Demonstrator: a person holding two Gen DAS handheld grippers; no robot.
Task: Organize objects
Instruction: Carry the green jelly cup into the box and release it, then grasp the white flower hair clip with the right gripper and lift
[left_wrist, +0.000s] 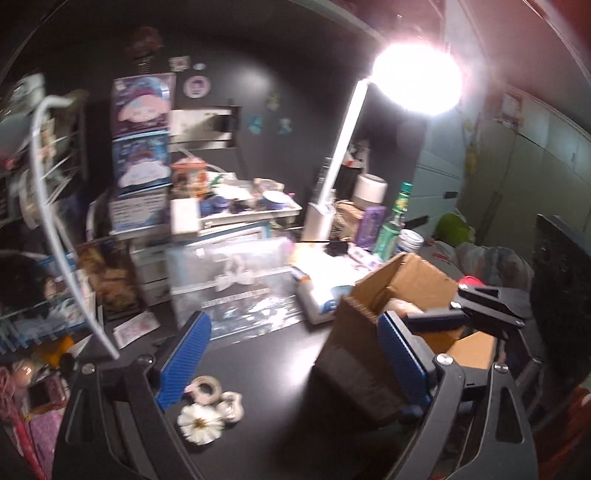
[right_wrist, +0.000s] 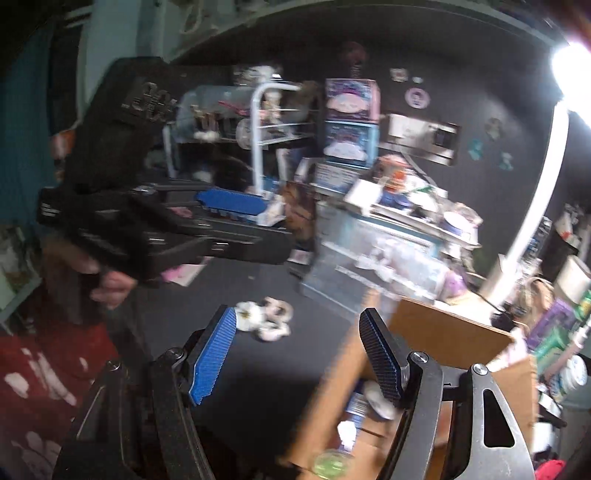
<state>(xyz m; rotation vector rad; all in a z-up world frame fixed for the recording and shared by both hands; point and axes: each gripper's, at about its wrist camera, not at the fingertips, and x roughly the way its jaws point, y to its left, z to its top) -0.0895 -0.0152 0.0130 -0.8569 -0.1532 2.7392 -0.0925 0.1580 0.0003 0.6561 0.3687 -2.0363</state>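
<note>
Left fingers (left_wrist: 184, 354) astride flower (left_wrist: 200, 423)

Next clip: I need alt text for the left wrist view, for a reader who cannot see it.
The left tongs stand open and empty above a dark desk, with a white flower and small trinkets lying below them. An open cardboard box stands at right with the right tongs over it, and a bright lamp shines over cluttered shelves behind.
</note>
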